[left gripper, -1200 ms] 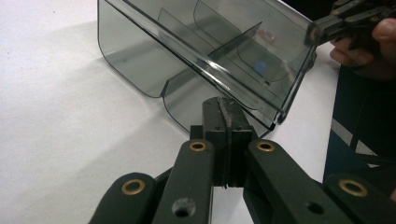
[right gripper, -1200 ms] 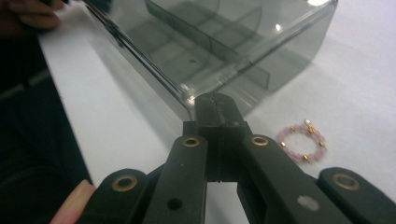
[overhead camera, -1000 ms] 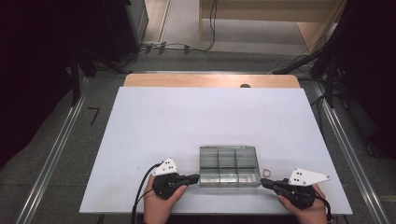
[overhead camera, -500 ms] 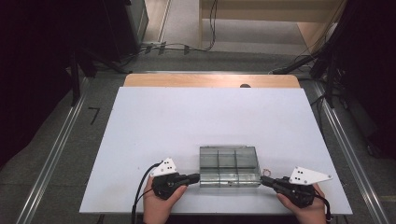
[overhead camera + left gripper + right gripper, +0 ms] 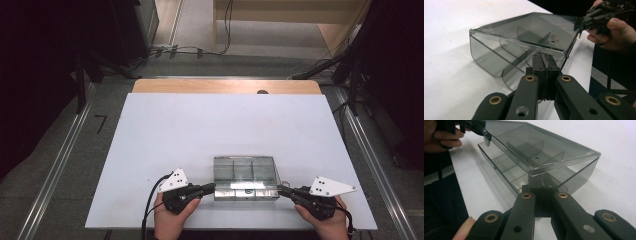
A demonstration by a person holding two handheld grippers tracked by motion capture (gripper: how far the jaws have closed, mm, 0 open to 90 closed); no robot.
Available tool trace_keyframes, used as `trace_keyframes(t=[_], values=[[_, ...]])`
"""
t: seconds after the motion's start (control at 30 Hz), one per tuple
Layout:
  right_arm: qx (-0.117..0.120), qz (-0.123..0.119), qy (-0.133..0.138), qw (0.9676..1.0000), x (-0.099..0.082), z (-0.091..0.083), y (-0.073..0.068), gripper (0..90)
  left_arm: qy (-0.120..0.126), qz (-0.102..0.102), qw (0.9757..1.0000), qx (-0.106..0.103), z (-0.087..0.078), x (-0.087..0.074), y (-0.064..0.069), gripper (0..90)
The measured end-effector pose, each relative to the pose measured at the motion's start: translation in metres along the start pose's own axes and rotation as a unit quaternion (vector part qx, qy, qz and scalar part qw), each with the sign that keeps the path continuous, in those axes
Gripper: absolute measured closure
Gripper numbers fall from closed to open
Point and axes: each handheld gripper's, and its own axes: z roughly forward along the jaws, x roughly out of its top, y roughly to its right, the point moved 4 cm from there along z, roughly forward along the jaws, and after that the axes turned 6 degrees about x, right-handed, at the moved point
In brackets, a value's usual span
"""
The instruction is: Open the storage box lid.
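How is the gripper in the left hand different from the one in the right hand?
The left gripper meets the clear box at its left near corner; the right gripper meets its right near corner. In the high view, the left gripper's grey plate looks short and tilted, while the right gripper's plate looks longer and flatter. Both have black jaws shut together, tips under the box's lid edge, each held in a hand.

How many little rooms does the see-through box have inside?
3 on the far side of the clear box: left, middle, right. The glare along the near side may hide more.
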Motion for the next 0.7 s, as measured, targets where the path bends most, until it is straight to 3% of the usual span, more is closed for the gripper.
trace_keyframes(t=[0.13,0.3,0.4,0.57,0.7], values=[[-0.002,0.001,0.008,1.0000,0.006,-0.001,0.000,88.1,0.008,0.010,0.9999,-0.004,0.000,0.005,0.001,89.4],[-0.007,0.000,0.014,0.9999,0.010,-0.001,0.002,88.1,0.016,0.007,0.9998,-0.010,-0.001,0.007,-0.001,88.4],[-0.009,-0.002,0.016,0.9998,0.014,-0.001,0.003,88.0,0.019,0.003,0.9996,-0.018,-0.003,0.008,-0.002,78.0],[-0.008,0.002,0.023,0.9997,0.021,-0.001,0.006,88.0,0.033,0.012,0.9993,0.012,-0.007,0.014,-0.006,62.6],[-0.008,0.007,0.028,0.9996,0.026,-0.001,0.007,88.0,0.038,0.007,0.9988,0.029,-0.005,0.019,-0.010,42.9]])
